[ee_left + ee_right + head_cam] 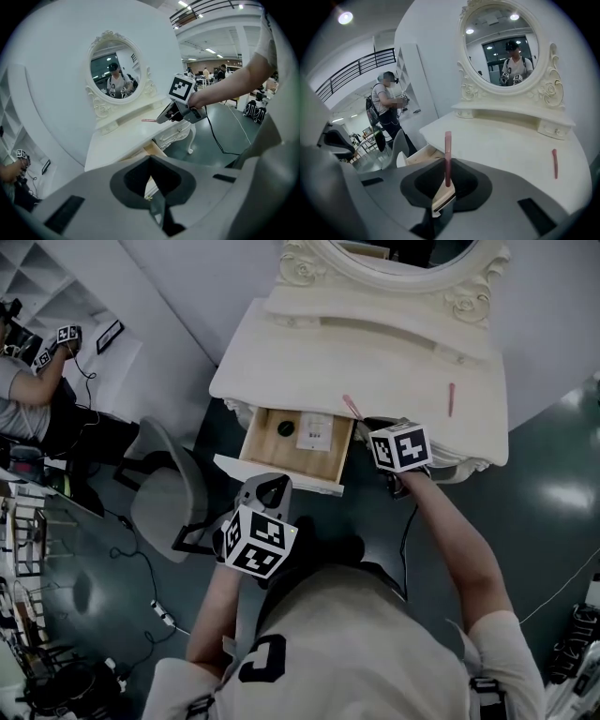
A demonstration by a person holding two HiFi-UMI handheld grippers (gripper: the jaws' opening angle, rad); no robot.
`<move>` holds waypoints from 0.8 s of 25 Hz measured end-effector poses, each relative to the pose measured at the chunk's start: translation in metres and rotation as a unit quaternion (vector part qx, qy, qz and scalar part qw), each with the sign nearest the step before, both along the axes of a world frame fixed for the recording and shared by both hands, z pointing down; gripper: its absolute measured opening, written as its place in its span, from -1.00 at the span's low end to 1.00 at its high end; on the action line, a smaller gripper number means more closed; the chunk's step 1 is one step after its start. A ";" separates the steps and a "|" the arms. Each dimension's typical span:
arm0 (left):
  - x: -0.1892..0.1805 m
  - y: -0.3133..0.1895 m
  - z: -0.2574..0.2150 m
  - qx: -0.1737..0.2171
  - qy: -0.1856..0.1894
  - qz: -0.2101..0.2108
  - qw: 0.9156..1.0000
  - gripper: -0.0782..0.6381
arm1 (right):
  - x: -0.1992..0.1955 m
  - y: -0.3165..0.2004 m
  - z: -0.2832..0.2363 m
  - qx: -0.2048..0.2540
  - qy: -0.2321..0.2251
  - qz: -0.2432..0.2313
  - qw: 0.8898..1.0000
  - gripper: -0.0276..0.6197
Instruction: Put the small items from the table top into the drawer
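A thin pink stick [448, 154] stands up between the jaws of my right gripper [447, 182], which is shut on it. In the head view that gripper [364, 424] hovers at the table's front edge, just right of the open wooden drawer [272, 454], with the stick [352, 407] pointing back over the top. A second pink stick [451, 398] lies on the white table top [394, 371] to the right. A round dark item [286, 428] and a white card [316, 432] lie in the drawer. My left gripper [272, 486] is shut and empty, in front of the drawer.
An oval mirror [403, 259] stands at the back of the dressing table. A grey chair [173, 488] is left of the drawer. Another person [23, 395] with grippers is at the far left. Cables lie on the dark floor [141, 568].
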State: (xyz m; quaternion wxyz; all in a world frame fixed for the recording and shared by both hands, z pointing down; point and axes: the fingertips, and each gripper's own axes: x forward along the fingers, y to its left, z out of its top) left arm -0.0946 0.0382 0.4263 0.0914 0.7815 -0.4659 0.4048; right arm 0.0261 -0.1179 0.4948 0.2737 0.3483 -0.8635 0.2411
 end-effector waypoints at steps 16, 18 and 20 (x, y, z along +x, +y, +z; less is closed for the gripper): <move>-0.086 -0.045 0.015 -0.004 0.054 0.012 0.998 -0.63 | -0.073 -0.001 0.022 -0.031 0.042 -0.003 0.999 -0.74; -0.094 -0.050 0.016 -0.004 0.058 0.014 0.998 -0.63 | -0.080 -0.002 0.026 -0.036 0.046 -0.002 0.998 -0.74; -0.101 -0.055 0.017 -0.006 0.061 0.016 0.998 -0.63 | -0.088 -0.002 0.029 -0.040 0.048 -0.002 0.998 -0.74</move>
